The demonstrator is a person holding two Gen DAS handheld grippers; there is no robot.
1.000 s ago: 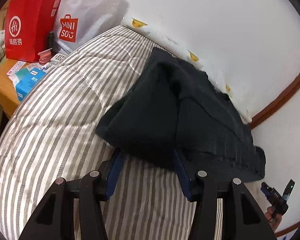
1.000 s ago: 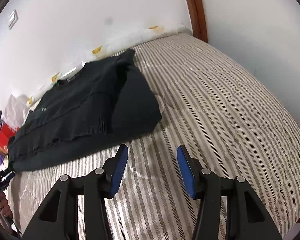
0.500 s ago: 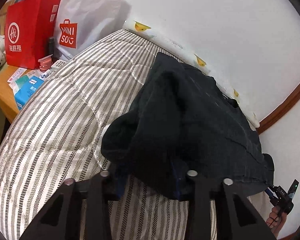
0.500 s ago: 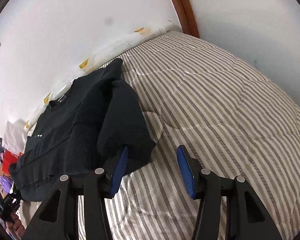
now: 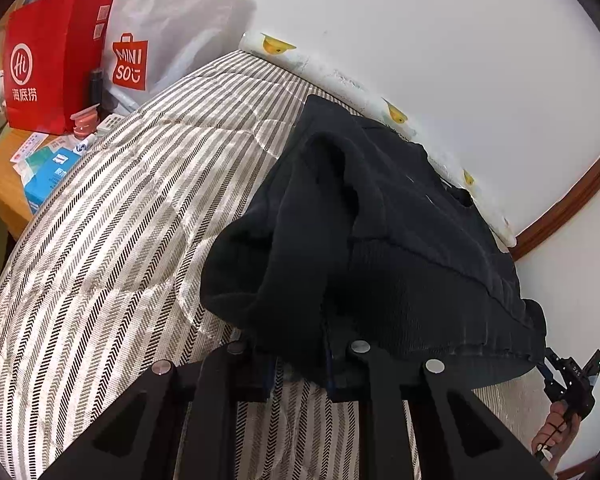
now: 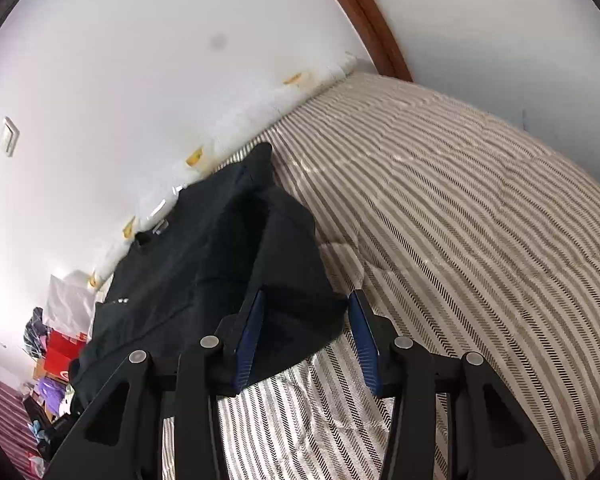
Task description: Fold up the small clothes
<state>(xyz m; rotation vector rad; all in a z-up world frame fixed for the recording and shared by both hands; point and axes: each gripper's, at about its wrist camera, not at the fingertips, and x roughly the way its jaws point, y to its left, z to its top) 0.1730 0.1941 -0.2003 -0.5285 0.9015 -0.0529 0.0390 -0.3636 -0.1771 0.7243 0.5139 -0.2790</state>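
Note:
A black knit sweater (image 5: pixel 380 248) lies on the striped bed, sleeves folded over its body. My left gripper (image 5: pixel 298 344) is shut on the sweater's near left corner and lifts it, the cloth draped over the fingers. In the right wrist view the sweater (image 6: pixel 204 264) fills the left middle. My right gripper (image 6: pixel 306 328) is open, its blue pads (image 6: pixel 250 336) on either side of the near right corner. The other gripper shows in the left wrist view (image 5: pixel 572 376) at the lower right.
The striped quilt (image 5: pixel 112 240) covers the bed, which stands against a white wall. A red paper bag (image 5: pixel 52 68) and a white Miniso bag (image 5: pixel 156 36) stand on a wooden bedside table (image 5: pixel 0 176) with small boxes. A wooden trim (image 6: pixel 372 28) runs up the wall.
My left gripper closed on the sweater's corner and raised it. My right gripper moved forward until the sweater's other corner sits between its open fingers.

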